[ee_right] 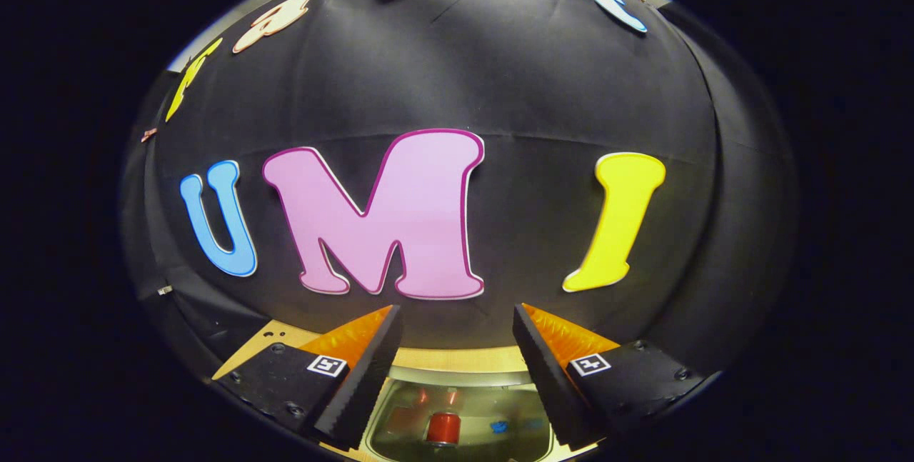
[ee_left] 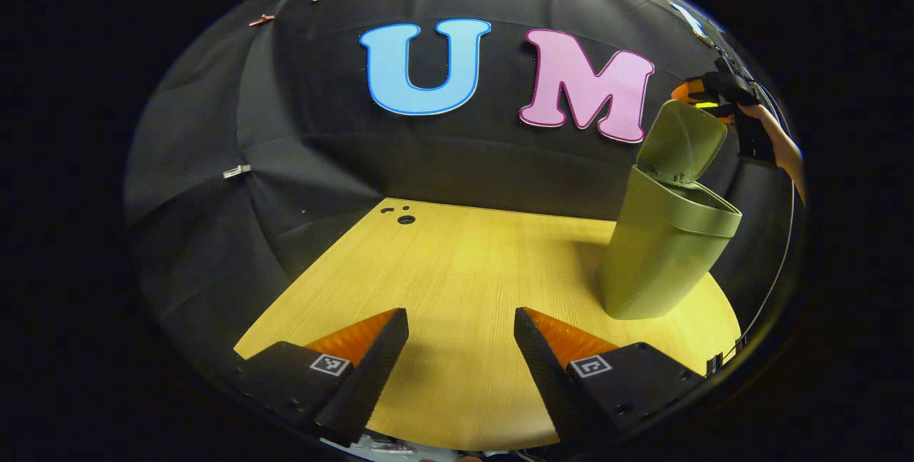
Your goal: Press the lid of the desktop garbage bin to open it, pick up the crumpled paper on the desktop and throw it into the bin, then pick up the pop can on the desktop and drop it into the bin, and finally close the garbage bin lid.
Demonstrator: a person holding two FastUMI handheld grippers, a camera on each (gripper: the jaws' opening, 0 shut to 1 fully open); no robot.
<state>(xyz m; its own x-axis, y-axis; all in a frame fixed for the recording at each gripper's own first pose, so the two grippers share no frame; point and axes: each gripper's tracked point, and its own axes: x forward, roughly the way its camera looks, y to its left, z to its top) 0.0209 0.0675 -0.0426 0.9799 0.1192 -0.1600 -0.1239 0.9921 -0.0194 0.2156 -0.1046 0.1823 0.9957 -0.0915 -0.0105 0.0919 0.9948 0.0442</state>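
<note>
Right under my right tongs (ee_right: 453, 348) sits the open mouth of the bin (ee_right: 457, 405), and down inside it I can see one red can (ee_right: 443, 428) lying at the bottom. My right tongs are spread apart with nothing between them, and I think that is because the can has dropped in. I cannot make out the paper ball in there; there is a small blue bit (ee_right: 500, 426) near the can, but I can't tell what it is. Off to the right of my left tongs (ee_left: 460, 348) stands the one green bin (ee_left: 668, 248) on the wooden table (ee_left: 464, 262), with its one lid (ee_left: 682, 141) tipped up. My left tongs are also spread apart and hold nothing, waiting low over the table. Above the lid I see my other tongs (ee_left: 714, 94) and a hand (ee_left: 782, 144). I think closing the lid is the one job left.
</note>
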